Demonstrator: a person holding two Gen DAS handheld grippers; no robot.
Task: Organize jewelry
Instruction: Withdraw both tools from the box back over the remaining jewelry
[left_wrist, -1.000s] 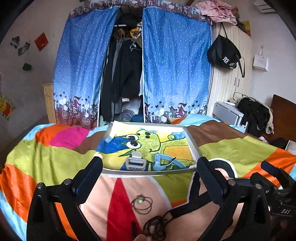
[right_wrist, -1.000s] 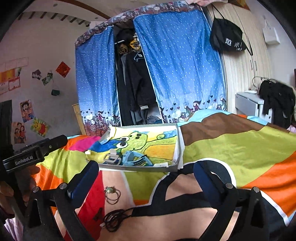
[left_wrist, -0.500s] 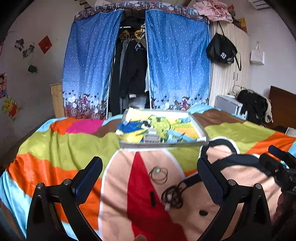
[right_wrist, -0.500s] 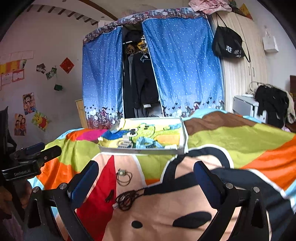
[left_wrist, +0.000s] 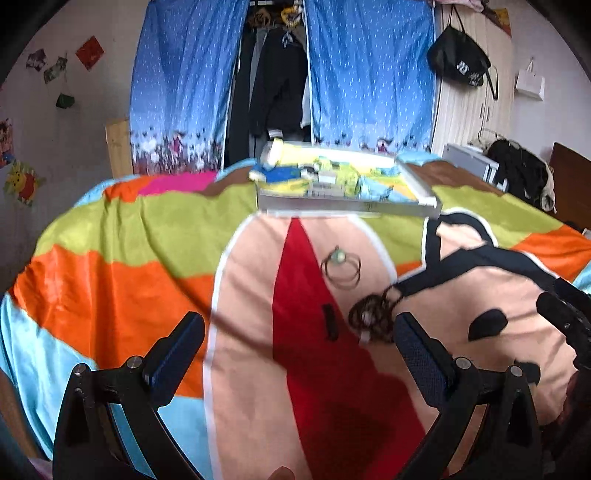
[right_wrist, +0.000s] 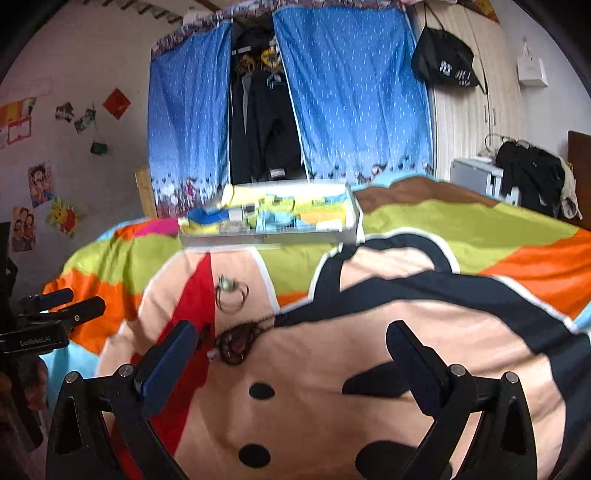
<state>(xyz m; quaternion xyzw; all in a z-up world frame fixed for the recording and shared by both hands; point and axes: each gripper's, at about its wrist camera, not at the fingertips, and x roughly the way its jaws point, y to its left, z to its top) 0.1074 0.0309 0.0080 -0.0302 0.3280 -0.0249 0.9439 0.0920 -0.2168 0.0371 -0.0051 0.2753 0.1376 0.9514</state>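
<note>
On the colourful bedspread lie a thin ring bracelet with a pale bead, a dark coiled beaded necklace and a small dark clip. Farther back sits a shallow grey tray lined with a cartoon print and holding several small jewelry boxes. My left gripper is open, low over the red patch, short of the jewelry. My right gripper is open too, with the necklace just inside its left finger. Each gripper shows at the edge of the other's view.
The bed fills the foreground; its left edge drops off toward a wall with posters. Behind the tray hang blue curtains around an open wardrobe of dark clothes. A black bag hangs on a cupboard at the right, above a low cabinet with dark clothing.
Both grippers have drawn back from the tray and risen, so more bedspread shows and the tray looks smaller and farther. The bracelet, necklace and clip lie where they were. Both stay open.
</note>
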